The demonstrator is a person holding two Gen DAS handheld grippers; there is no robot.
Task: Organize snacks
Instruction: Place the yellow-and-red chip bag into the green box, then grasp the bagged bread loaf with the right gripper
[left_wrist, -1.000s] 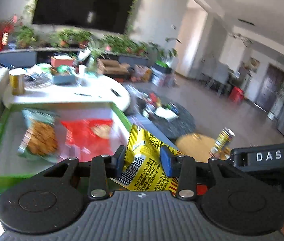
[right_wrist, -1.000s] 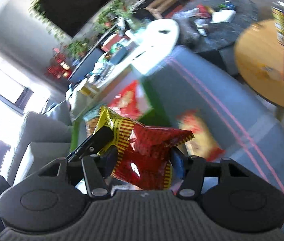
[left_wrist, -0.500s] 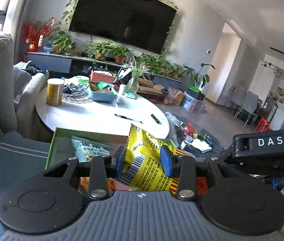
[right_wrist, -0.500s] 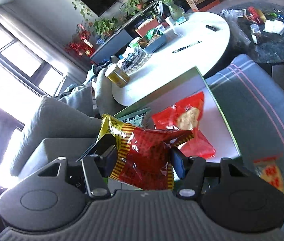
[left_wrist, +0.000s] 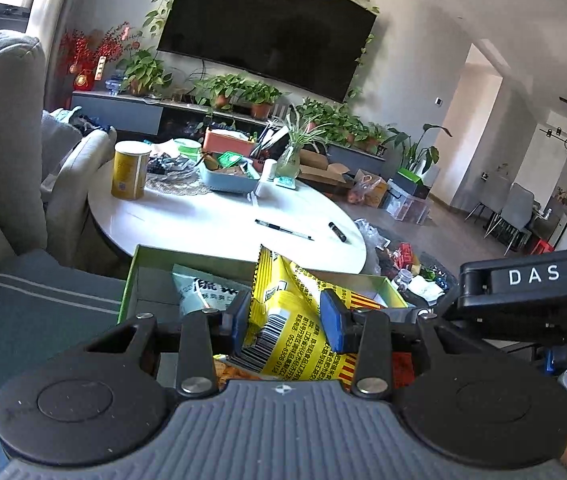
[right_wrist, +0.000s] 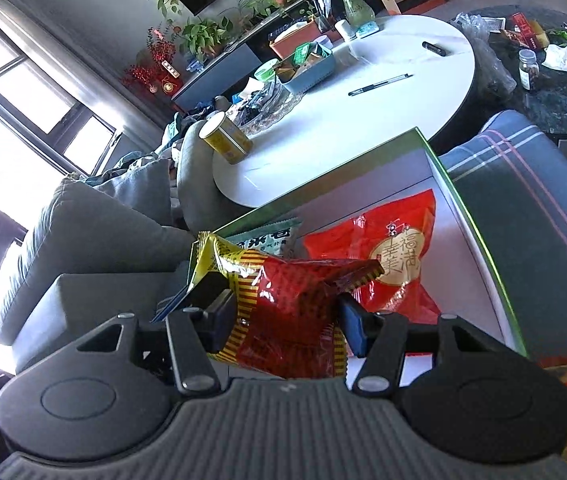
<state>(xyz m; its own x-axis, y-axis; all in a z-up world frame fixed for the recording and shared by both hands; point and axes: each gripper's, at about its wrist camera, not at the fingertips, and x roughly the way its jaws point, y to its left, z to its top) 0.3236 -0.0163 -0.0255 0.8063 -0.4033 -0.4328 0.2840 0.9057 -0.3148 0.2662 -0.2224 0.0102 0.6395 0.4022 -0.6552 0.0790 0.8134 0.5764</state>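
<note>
both claws carry one yellow-and-red snack bag over the green box

the left claw (left_wrist: 285, 316) pinches the yellow barcode end of the snack bag (left_wrist: 283, 320) and the right claw (right_wrist: 287, 316) grips its red crinkled end (right_wrist: 295, 312), its jaws having just closed a little on the foil. the bag hangs above the near left part of the green box (right_wrist: 471, 216), which sits on a striped cushion (right_wrist: 523, 184) near the white desk (left_wrist: 223, 224). a red packet (right_wrist: 395, 256) and a pale green packet (left_wrist: 203, 292) already lie inside. to do this well, lower both ends together into the bare floor of the box, flat beside the red packet, then let go both sides at once.
</note>
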